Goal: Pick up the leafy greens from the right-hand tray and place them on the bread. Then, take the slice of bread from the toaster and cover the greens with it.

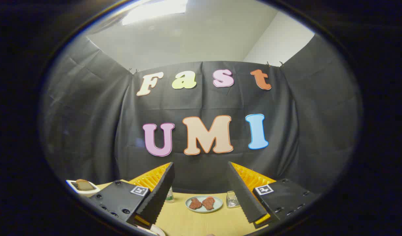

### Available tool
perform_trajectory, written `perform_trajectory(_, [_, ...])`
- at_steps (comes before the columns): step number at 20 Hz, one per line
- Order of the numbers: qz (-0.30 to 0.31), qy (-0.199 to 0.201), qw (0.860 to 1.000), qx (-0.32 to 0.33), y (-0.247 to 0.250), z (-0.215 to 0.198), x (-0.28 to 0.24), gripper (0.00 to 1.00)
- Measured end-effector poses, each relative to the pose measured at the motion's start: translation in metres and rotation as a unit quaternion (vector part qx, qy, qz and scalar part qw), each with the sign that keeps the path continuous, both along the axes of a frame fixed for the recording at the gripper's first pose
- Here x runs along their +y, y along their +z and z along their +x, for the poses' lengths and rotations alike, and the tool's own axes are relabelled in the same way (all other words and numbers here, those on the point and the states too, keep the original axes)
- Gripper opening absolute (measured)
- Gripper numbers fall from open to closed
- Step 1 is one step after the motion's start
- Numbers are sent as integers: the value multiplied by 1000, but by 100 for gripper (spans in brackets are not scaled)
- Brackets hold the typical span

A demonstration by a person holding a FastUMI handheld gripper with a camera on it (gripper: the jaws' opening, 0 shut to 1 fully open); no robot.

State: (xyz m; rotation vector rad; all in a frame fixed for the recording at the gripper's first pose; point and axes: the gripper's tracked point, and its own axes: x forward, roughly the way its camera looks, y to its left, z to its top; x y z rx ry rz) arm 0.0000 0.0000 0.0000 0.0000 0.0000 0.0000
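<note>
Nearest the camera, the tongs [201, 196] are spread wide apart with nothing between them; both fingers [158, 193] rise from the lower part of the gripper view and angle up toward the booth's cloth wall [201, 105]. Each finger mount carries a small square marker [139, 190].

Between the fingers and beyond their tips, a pale round plate [204, 208] rests on the yellowish worktop [194, 223], toward its far edge. Two reddish-brown pieces of food [202, 203] lie side by side on the plate, close together; what kind of food they are cannot be told for certain.

Just beside the plate, on the side of the right finger, stands a small clear glass container [232, 199], partly hidden by that finger. On the side of the left finger, a small bottle with a green label [169, 195] stands near the far edge of the worktop, mostly hidden behind the finger.

Toward the far left corner of the worktop sits a white toaster [81, 189]. One slice of bread [84, 185] stands upright in its slot, with the brown crust showing above the top.

At the near edge of the worktop, just below the left finger, the rim of a white dish [156, 230] is partly visible; its contents cannot be seen. No leafy greens can be made out from this position.
</note>
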Motion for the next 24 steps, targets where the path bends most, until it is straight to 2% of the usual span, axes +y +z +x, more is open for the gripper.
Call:
perform_trajectory(17, [8,25,1000,13,1,-13,4,100])
perform_trajectory(21, [12,72,996,41,-14,-16,20,100])
perform_trajectory(24, [-9,103,993,63,-25,-16,26,100])
